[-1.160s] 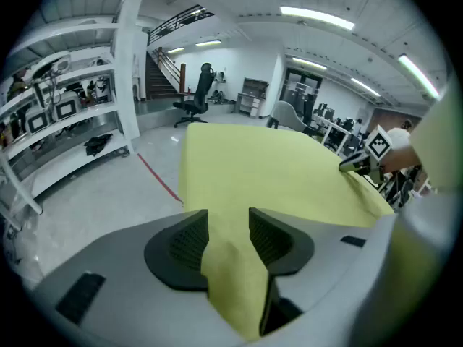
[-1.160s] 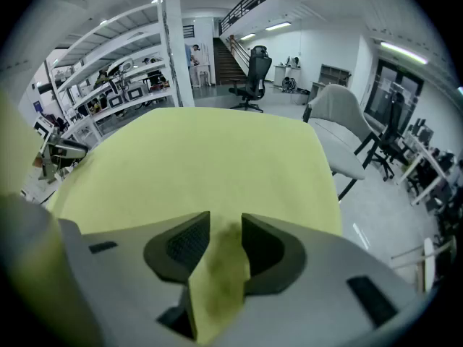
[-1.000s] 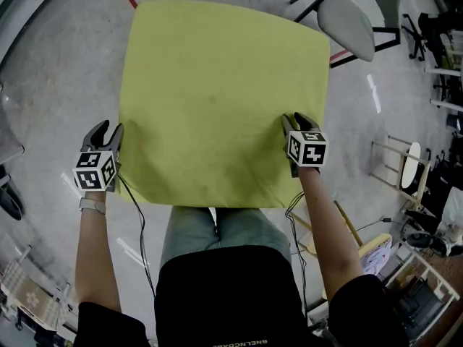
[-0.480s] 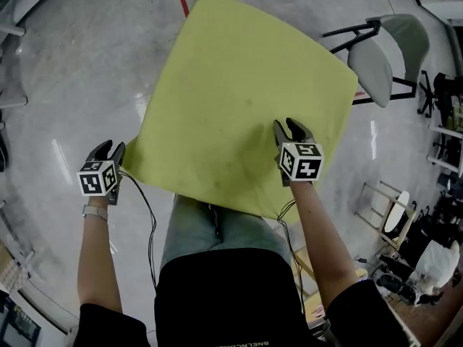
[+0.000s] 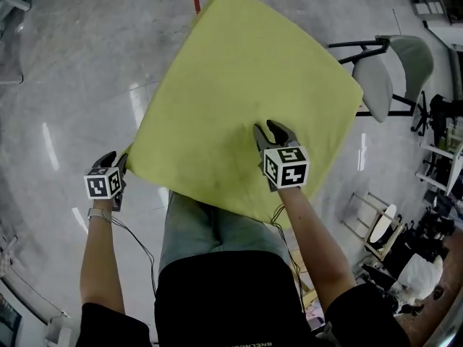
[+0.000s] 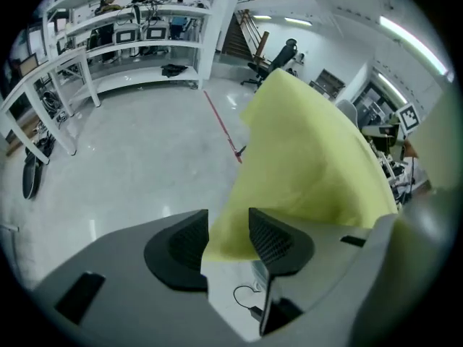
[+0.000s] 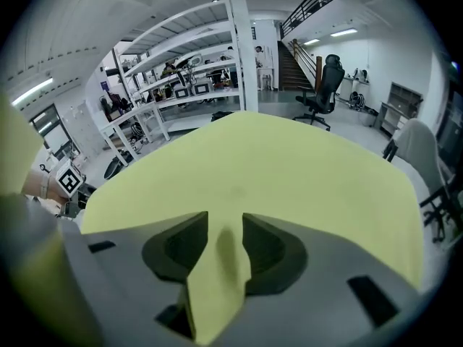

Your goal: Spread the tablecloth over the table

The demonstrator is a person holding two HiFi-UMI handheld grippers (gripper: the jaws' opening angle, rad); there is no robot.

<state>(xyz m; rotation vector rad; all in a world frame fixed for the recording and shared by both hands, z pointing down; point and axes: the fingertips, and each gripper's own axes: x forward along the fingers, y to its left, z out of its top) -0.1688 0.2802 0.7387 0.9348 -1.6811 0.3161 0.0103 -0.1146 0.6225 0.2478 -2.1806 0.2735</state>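
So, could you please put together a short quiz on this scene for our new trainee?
1. True or false: the yellow tablecloth lies crumpled on the floor.
2. What does the right gripper hold? A) a cup B) the tablecloth C) nothing
3. Fill in: the left gripper pinches a ___ of the tablecloth.

Key: 1 false, it is spread out and held by both grippers; 2 B; 3 corner.

Bright even light; fisheye-warped edges
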